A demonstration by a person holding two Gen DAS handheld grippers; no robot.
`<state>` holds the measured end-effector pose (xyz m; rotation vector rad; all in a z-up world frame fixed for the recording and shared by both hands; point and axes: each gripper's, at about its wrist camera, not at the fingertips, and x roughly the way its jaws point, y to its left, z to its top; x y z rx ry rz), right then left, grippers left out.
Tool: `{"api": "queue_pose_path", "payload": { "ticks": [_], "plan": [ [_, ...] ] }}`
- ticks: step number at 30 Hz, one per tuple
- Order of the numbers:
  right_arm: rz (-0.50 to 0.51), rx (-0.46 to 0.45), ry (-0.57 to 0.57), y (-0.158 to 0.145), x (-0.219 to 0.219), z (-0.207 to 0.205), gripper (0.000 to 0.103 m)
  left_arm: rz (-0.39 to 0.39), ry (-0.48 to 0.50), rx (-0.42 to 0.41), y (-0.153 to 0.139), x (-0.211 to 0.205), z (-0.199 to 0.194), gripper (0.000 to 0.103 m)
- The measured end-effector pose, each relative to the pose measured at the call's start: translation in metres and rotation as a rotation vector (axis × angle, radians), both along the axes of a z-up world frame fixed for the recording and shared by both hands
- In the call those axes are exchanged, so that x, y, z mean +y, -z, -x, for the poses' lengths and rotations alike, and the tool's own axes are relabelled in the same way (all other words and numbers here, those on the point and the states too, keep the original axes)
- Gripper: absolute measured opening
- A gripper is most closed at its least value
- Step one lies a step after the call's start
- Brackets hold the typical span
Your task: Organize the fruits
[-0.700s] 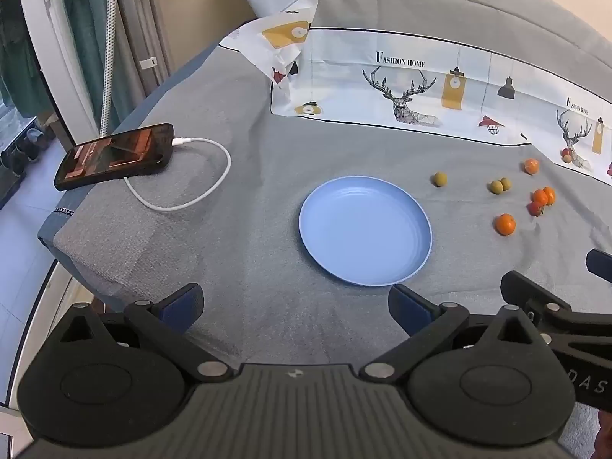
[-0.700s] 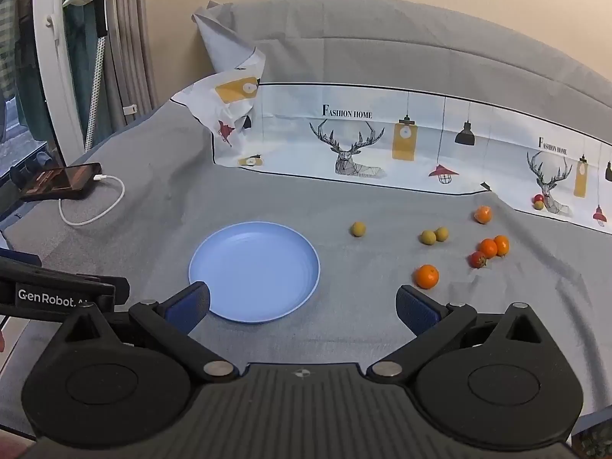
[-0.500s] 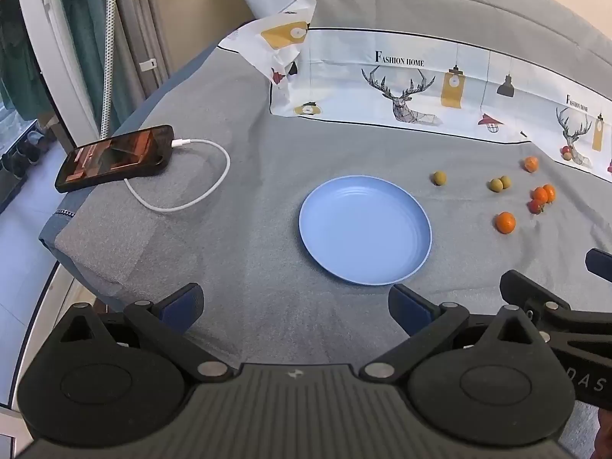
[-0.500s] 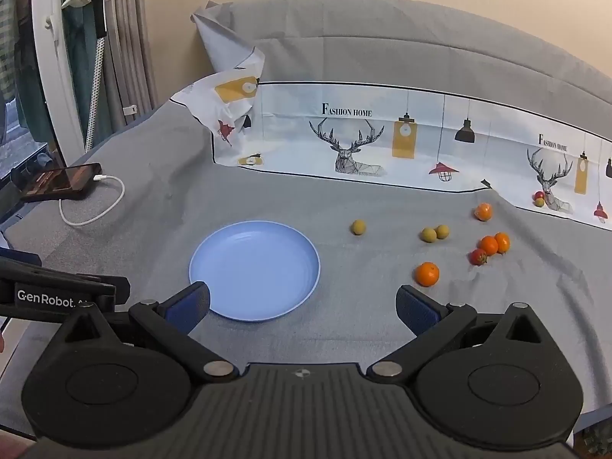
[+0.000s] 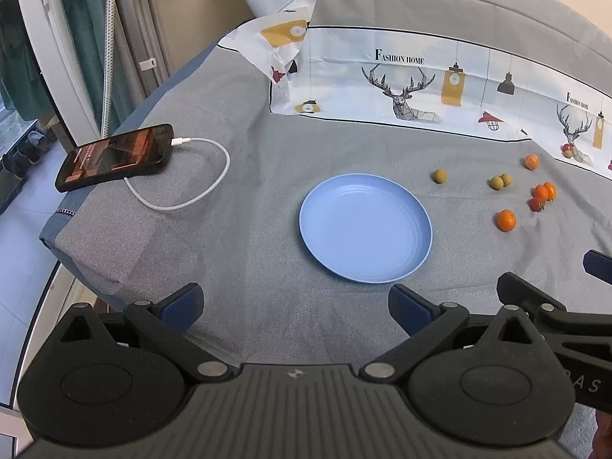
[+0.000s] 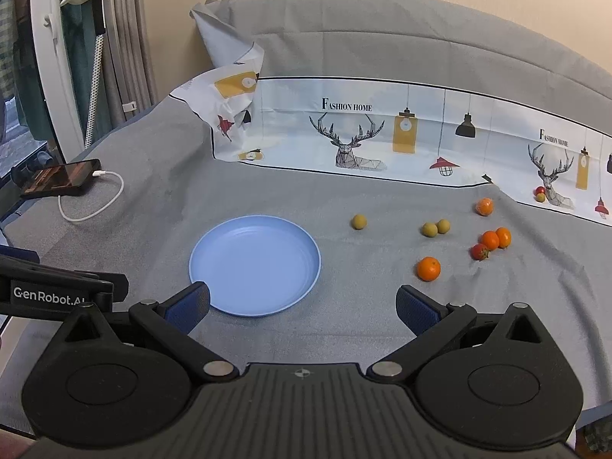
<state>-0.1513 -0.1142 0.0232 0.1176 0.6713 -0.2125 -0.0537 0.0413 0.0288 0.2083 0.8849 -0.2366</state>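
A light blue plate (image 5: 365, 264) (image 6: 214, 243) lies bare on the grey cloth. To its right are scattered small fruits: a near orange (image 5: 506, 220) (image 6: 428, 268), a lone green fruit (image 5: 440, 175) (image 6: 359, 221), a green pair (image 5: 500, 181) (image 6: 435, 227), two small oranges (image 6: 495, 238) beside a red fruit (image 6: 479, 252), and a farther orange (image 6: 484, 206). My left gripper (image 5: 296, 308) hangs open near the plate's front edge. My right gripper (image 6: 302, 306) is open too, nothing between its fingers, short of the plate and the near orange.
A phone (image 5: 114, 157) on a white charging cable (image 5: 206, 187) rests at the bed's left edge. A printed deer-pattern cloth (image 6: 382, 134) runs along the back, with two tiny fruits (image 6: 540, 194) on it. Curtains and a white frame stand at left.
Both views have crept slightly closer to the plate and fruits; nothing was grasped or shifted.
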Motion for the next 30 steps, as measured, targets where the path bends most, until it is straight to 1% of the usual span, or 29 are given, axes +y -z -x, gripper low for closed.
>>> {"api": "queue_pose_path", "payload": {
  "ticks": [22, 26, 30],
  "plan": [
    [0.014, 0.020, -0.002, 0.0013, 0.0007, -0.0027, 0.103, -0.004, -0.002, 0.002, 0.0001, 0.0007, -0.0008, 0.103],
    [0.016, 0.011, -0.003, 0.0023, 0.0016, -0.0026, 0.103, -0.008, -0.005, 0.005, -0.0005, 0.0002, -0.0023, 0.103],
    [-0.009, -0.004, -0.001, 0.0054, 0.0021, -0.0027, 0.103, -0.019, -0.004, 0.007, -0.0007, -0.0019, -0.0025, 0.103]
  ]
}}
